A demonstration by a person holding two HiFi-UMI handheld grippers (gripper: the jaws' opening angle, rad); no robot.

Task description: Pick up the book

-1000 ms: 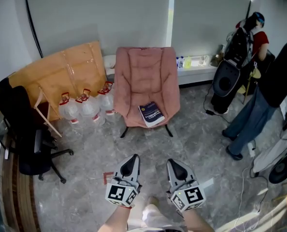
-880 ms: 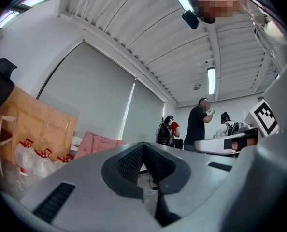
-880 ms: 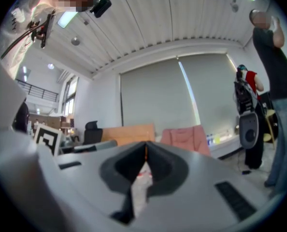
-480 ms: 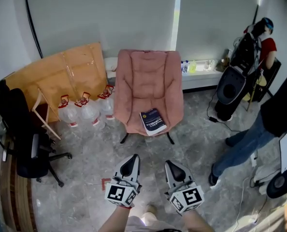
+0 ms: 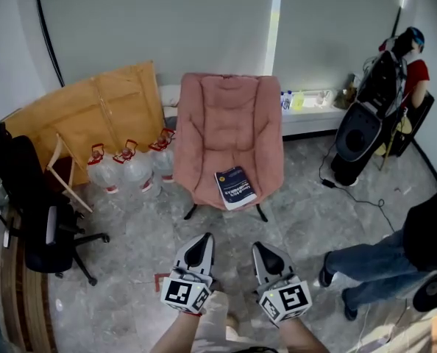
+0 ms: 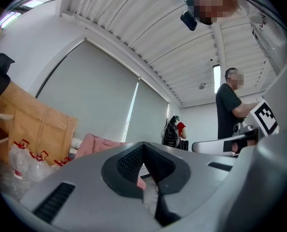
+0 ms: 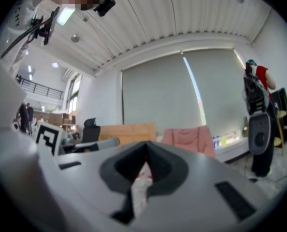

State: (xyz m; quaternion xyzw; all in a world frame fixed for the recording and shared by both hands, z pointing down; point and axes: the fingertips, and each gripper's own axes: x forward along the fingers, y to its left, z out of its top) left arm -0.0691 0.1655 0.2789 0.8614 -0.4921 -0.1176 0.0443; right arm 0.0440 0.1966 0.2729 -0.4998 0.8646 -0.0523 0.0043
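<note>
A dark blue book (image 5: 235, 187) lies flat on the front of the seat of a pink padded chair (image 5: 229, 116). My left gripper (image 5: 201, 243) and right gripper (image 5: 263, 249) are held side by side low in the head view. Both point toward the chair and stand well short of it, above the marble floor. In the left gripper view the left gripper (image 6: 144, 145) has its tips together with nothing between them, and the chair (image 6: 96, 143) shows beyond. The right gripper (image 7: 146, 154) is likewise shut and empty. The book is hidden in both gripper views.
Several water jugs (image 5: 130, 169) and a cardboard sheet (image 5: 93, 109) stand left of the chair, with a black office chair (image 5: 34, 219) further left. A person's legs in jeans (image 5: 373, 267) are at the right. A black speaker (image 5: 360, 142) and a low ledge (image 5: 307, 105) lie behind.
The chair and book have drawn a little nearer and lower in the head view. The person in jeans has moved away toward the lower right. Both grippers stay shut.
</note>
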